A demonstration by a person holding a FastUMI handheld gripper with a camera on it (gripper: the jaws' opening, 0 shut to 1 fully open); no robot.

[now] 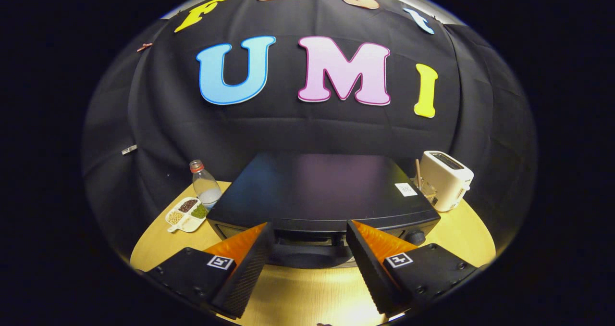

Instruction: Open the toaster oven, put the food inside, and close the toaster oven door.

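Black and glossy, the box-shaped toaster oven [322,191] stands in the middle of the round, pale wooden table [298,297], its flat top facing the camera and its front edge just ahead of the gripper [310,242]. A small white sticker [406,189] sits on the oven's top near its right rear corner; whatever is printed on it is too small to read. At the oven's right front corner a dark round knob [417,238] shows, and the dark bar of the door handle [310,254] lies low across the front, in the gap between the two fingers.

The tongs are released: the fingers stand wide apart, their tips reaching the oven's front on either side of the handle and pressing on nothing. Each finger carries a square black-and-white marker on its block.

Left of the oven stands a clear plastic bottle [205,185] with a reddish cap, and beside it lies a white divided dish [185,215] holding brown, tan and green grains. To the right, behind the oven's corner, sits a white slot toaster [448,179], with a clear glass [426,189] holding a wooden stick just beside it. No brand name is legible on any appliance.
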